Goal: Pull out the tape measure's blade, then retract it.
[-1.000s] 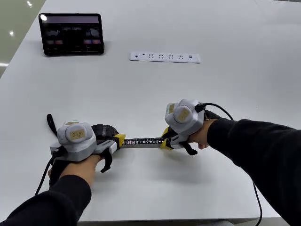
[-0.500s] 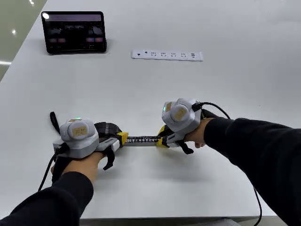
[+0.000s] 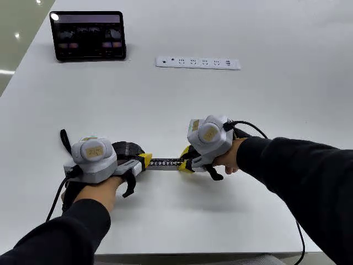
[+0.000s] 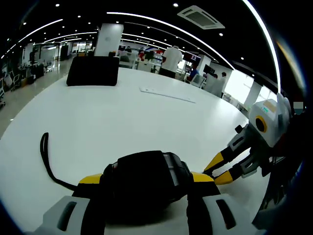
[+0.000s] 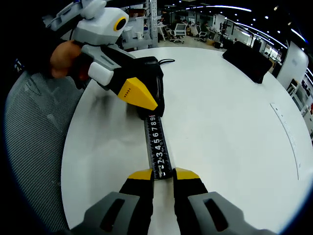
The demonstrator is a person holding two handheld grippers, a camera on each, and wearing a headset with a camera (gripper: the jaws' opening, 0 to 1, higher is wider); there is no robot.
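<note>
Left gripper (image 4: 146, 180): jaws are clamping the black tape measure case (image 3: 124, 150) from both sides, holding it on the table (image 3: 165, 105); sitting about where it was a second ago.
Right gripper (image 5: 164, 175): jaws are pinching the blade's tip; now sitting nearer the left gripper than a second ago.
Blade (image 5: 155, 142): is lying flat between the two grippers, numbers up; a shorter stretch is showing than before.
Strap (image 4: 46, 156): black loop is trailing off the case onto the table.
Tablet (image 3: 88, 35): is standing at the far left, well apart.
Power strip (image 3: 197, 62): is lying at far centre, unmoved.
</note>
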